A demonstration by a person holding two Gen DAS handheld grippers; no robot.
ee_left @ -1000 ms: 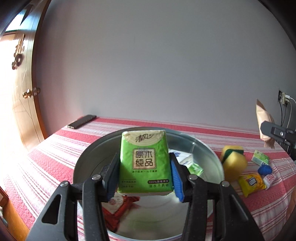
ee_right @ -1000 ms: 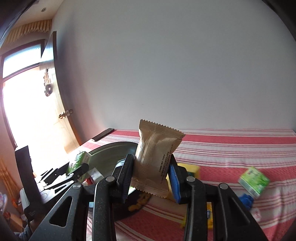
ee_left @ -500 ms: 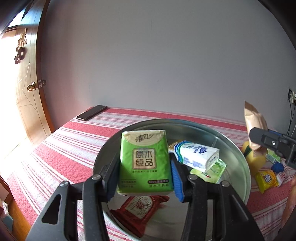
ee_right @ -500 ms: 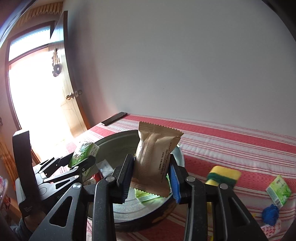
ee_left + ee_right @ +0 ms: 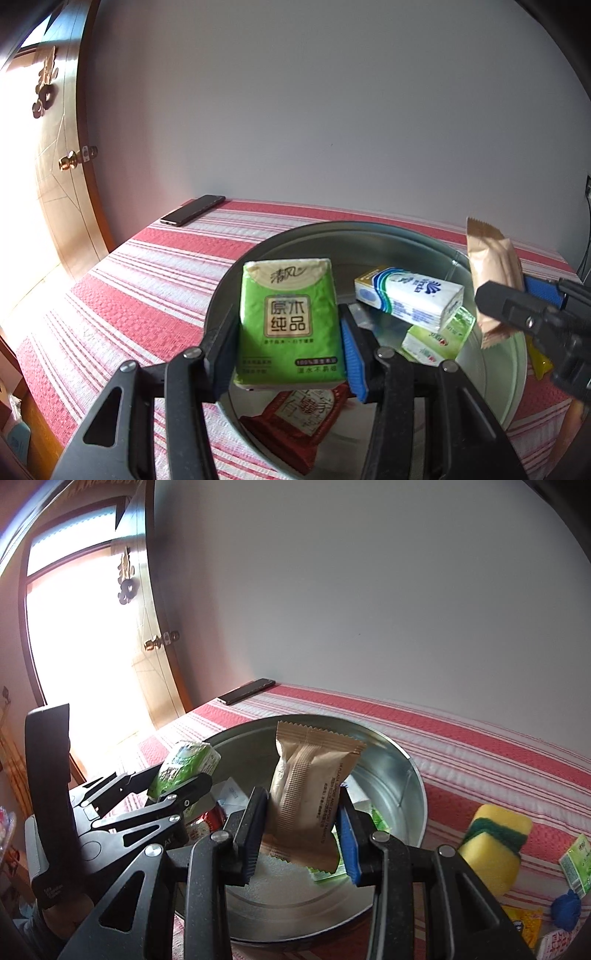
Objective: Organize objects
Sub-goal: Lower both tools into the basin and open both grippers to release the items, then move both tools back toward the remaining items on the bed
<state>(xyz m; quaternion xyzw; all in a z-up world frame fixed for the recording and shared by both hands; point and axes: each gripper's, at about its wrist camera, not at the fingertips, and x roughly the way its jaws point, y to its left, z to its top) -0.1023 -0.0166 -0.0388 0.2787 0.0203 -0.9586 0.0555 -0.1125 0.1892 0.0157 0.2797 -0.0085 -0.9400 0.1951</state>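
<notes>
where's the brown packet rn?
The brown packet is clamped upright in the right tongs, held over the metal basin. In the left wrist view it sits at the right edge, beside the white-and-blue tissue pack.

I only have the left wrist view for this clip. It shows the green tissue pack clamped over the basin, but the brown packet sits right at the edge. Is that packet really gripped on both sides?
Observer: Yes. In the right wrist view the right hand-held gripper is shut on the brown packet, with a pad on each side, above the metal basin.
Operator: Is anything lying outside the basin on that side?
Observer: A yellow sponge with a green layer lies on the striped cloth to the right of the basin.
Operator: Anything else near it?
Observer: A small green pack and a blue object lie past the sponge.
</notes>
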